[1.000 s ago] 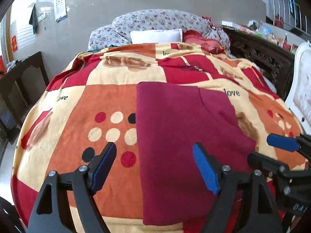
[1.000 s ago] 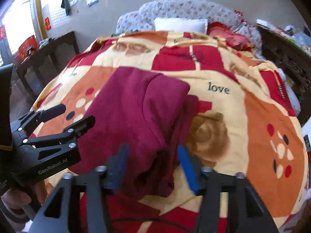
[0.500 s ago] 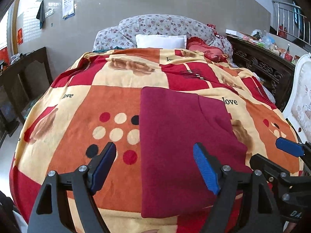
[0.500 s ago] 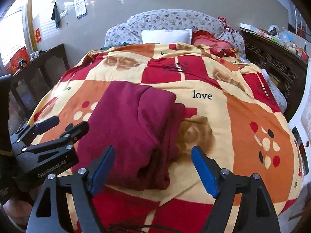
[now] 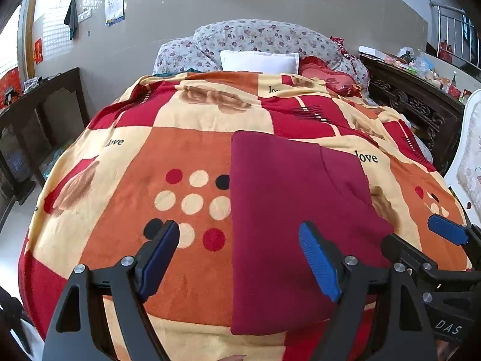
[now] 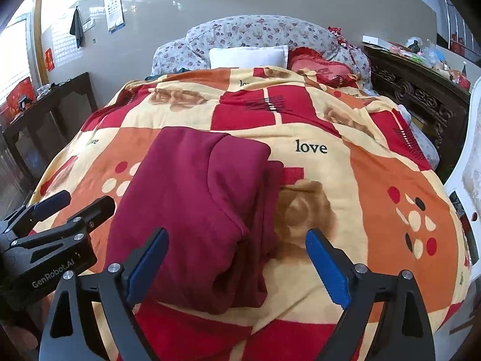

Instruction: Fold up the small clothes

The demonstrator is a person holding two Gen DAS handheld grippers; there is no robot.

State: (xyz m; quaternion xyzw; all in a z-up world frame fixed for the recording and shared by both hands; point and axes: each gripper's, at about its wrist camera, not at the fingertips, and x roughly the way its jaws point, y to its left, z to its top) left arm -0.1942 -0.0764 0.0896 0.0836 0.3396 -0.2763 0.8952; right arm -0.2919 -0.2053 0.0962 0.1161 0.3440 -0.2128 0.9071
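Folded dark red top (image 5: 288,219) lying flat in the middle of the frame, on a checkered blanket (image 5: 168,156). Left gripper (image 5: 240,258) wide apart, holding nothing, low in the frame. Right gripper (image 6: 237,258) wide apart too, empty, above the top's near edge.

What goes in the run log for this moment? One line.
left gripper: open, empty | right gripper: open, empty | maroon garment: folded on blanket

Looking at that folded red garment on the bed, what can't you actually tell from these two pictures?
- Maroon garment: its inner layers and type are hidden under its own folds in both views.
- Its near edge: partly covered by the left gripper in the left view.
- Wall chart: print too small.
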